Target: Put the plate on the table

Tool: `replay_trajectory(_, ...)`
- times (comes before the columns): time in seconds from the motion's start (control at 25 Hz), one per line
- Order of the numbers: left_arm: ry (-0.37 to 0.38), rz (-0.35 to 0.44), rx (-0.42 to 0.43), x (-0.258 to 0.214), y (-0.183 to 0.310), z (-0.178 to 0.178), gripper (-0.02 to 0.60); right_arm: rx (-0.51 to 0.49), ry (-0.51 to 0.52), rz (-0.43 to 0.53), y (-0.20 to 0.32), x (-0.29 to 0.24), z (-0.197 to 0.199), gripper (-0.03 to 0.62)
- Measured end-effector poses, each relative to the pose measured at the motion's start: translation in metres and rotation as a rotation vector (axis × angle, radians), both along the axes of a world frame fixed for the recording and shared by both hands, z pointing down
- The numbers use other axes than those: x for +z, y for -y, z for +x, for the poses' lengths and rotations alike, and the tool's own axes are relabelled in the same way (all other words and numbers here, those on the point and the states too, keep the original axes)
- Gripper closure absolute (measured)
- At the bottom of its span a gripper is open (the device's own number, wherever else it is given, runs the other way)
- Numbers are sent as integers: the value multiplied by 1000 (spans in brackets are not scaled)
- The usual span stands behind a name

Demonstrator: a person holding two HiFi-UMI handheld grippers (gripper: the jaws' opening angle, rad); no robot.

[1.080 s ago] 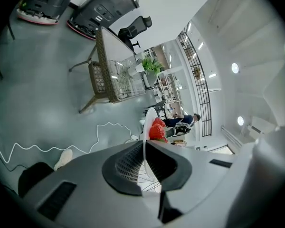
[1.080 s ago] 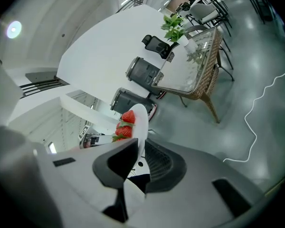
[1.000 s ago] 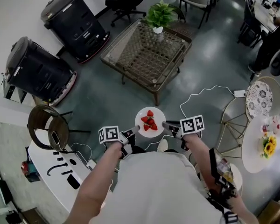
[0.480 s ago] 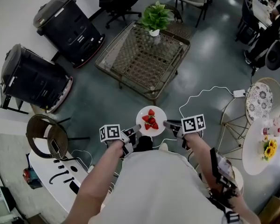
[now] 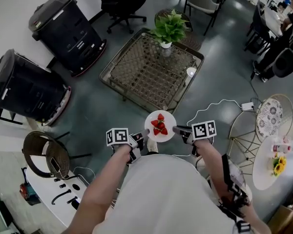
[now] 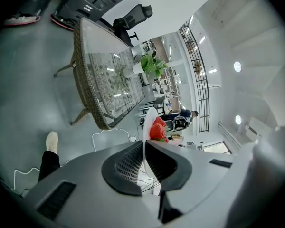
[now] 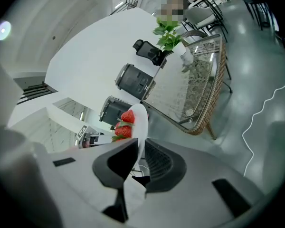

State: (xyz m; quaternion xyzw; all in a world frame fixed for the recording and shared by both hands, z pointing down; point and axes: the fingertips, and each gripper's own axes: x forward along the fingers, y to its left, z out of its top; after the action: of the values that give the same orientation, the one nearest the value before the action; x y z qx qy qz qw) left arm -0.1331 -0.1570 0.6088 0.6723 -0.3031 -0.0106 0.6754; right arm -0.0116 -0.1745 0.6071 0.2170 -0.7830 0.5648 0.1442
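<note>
A white plate (image 5: 159, 126) with a few strawberries (image 5: 157, 127) is held level in front of the person, above the grey floor. My left gripper (image 5: 143, 133) is shut on the plate's left rim, and my right gripper (image 5: 176, 128) is shut on its right rim. In the left gripper view the plate (image 6: 147, 123) stands edge-on between the pads of the left gripper (image 6: 145, 158). The right gripper view shows the plate (image 7: 140, 122) pinched the same way by the right gripper (image 7: 141, 158). The glass-topped wicker table (image 5: 136, 74) lies just ahead, its near corner close to the plate.
A potted plant (image 5: 169, 28) and a small white object (image 5: 190, 72) stand on the table. Two black machines (image 5: 66, 26) stand at the left. A white cable (image 5: 219, 103) trails on the floor at the right, beside round side tables (image 5: 271, 108). Chairs (image 5: 200, 1) stand behind.
The table and the room have slid down and nearer in the head view, so the person has moved toward the table. Both grippers still hold the plate the same way.
</note>
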Motion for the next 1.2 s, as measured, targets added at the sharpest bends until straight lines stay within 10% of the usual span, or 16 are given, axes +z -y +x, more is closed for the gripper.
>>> replay_trajectory(1.2, -3, -68, -53, 19, 132, -50, 565, -93, -56, -51, 142, 23, -52, 559)
